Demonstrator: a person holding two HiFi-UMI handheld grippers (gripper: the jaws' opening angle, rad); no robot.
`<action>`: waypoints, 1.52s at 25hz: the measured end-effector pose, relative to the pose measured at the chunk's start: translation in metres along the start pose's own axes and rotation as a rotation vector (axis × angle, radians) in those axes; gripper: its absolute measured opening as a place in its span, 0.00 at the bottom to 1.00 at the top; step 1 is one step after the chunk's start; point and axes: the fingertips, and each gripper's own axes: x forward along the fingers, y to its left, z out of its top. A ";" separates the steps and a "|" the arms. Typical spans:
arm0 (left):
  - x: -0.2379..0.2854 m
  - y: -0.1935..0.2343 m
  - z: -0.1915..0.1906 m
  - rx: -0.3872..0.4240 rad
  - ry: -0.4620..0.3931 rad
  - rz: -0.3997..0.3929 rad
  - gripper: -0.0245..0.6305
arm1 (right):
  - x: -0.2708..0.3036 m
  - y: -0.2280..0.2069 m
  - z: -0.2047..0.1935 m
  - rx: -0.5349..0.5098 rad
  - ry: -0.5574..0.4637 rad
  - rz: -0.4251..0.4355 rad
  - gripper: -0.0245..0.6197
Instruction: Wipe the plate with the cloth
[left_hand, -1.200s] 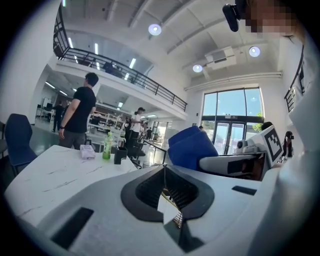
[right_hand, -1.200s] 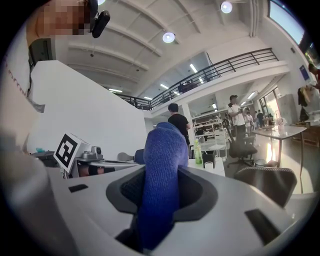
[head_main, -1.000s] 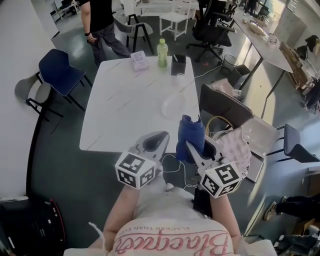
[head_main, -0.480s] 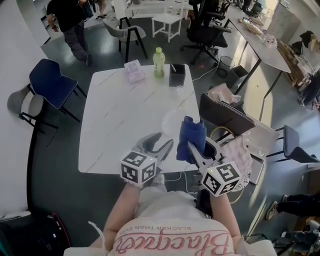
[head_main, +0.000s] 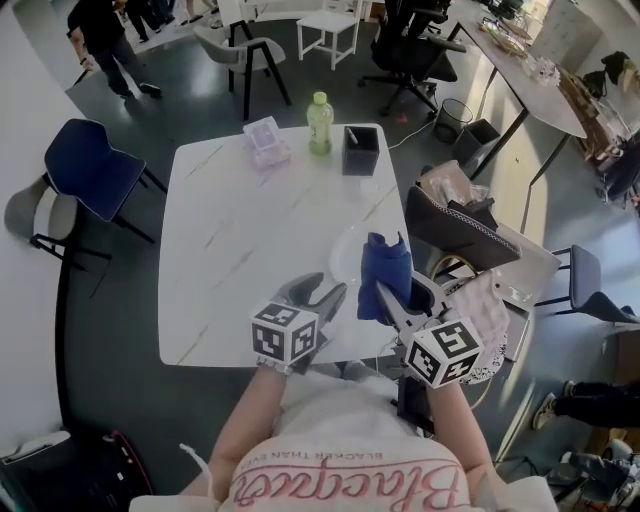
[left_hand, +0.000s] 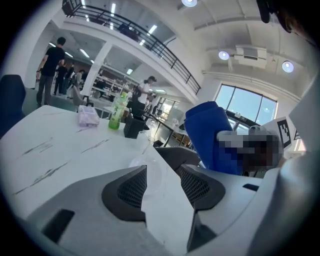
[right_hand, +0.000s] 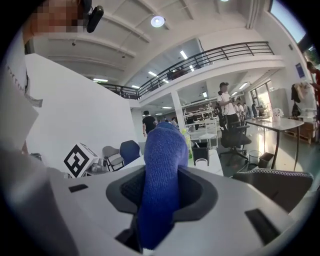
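Right claw (head_main: 398, 296): clamped on the blue cloth (head_main: 383, 262), which stands up bunched out of the jaws.

Left claw (head_main: 322, 292): jaws wide apart and just been opening. Nothing sits between the pads; only the clear plate (head_main: 343, 252) shows through the gap.

Plate: flat on the worktop (head_main: 240, 220), just ahead of the left claw. From the right claw it is ahead and a little to the left, partly behind the cloth. Neither claw touches it.

Risks, as judged:
- The plate is unheld and close to the worktop's right edge, so a wiping push from the cloth could slide it off.
- The left claw, closing on a thin, slick rim, may skid or tip the plate.
- Pressing too low with the cloth could bring the hard claw tips onto the plate.
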 end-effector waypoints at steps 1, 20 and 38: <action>0.002 0.005 -0.001 -0.012 0.002 0.016 0.32 | 0.003 -0.002 -0.001 -0.018 0.016 0.007 0.23; 0.078 0.070 -0.060 -0.501 0.076 0.096 0.31 | 0.030 -0.057 -0.012 0.003 0.106 0.029 0.23; 0.119 0.076 -0.077 -0.634 0.268 0.044 0.10 | 0.023 -0.076 -0.021 0.028 0.109 -0.019 0.23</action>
